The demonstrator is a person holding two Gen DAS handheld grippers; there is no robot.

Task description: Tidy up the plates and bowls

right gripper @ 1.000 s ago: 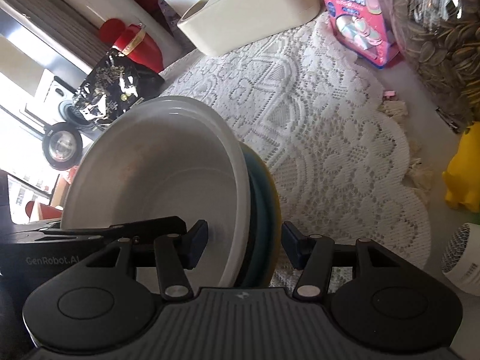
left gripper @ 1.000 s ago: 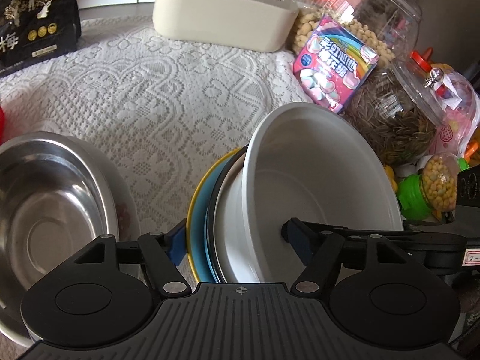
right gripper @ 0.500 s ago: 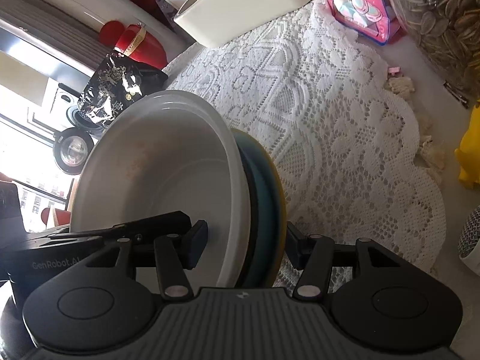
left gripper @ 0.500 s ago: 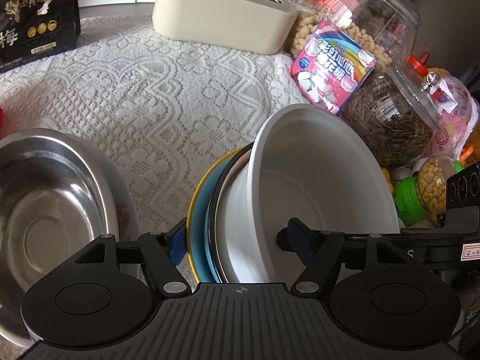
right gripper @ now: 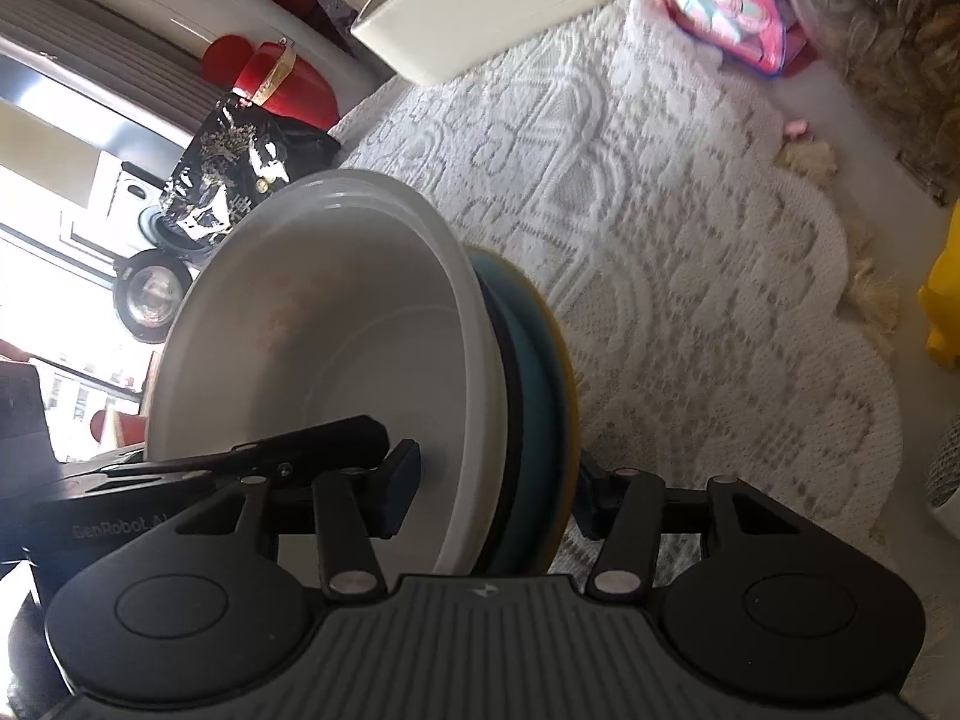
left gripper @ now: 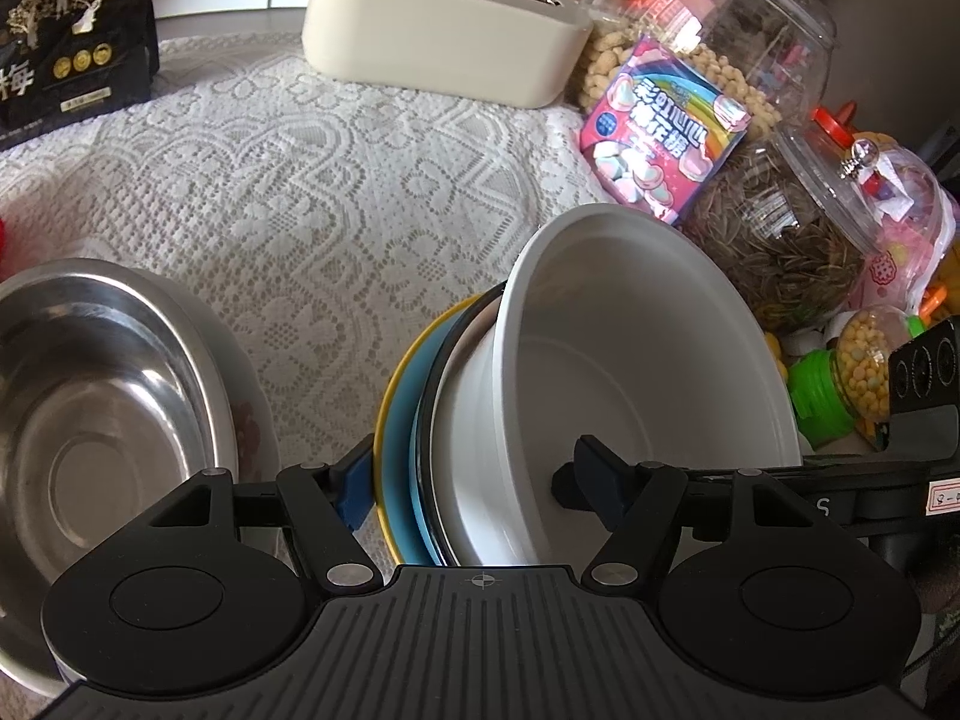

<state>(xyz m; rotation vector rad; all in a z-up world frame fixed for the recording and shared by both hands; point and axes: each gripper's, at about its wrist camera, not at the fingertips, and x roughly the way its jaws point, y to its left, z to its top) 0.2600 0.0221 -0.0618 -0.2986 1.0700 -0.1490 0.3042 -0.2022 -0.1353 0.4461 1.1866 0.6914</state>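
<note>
Beside stack point(left gripper: 600, 396), steel bowl point(left gripper: 102, 396), left-view only

Black snack bag point(left gripper: 72, 30), far left on lace cloth: large white character "梅" at lower left edge, three gold medal seals above small pale label, print too small to read. Pink marshmallow packet point(left gripper: 663, 138) leaning against glass jar: rainbow graphic, Chinese lettering reading roughly "彩虹心心棉花糖". Left gripper's body seen in right wrist view point(right gripper: 114, 531): grey embossed "GenRobot.AI", last letters partly cut off. Small white sticker on right gripper's body at right edge of left wrist view point(left gripper: 943, 501): red-bordered, markings illegible.
</note>
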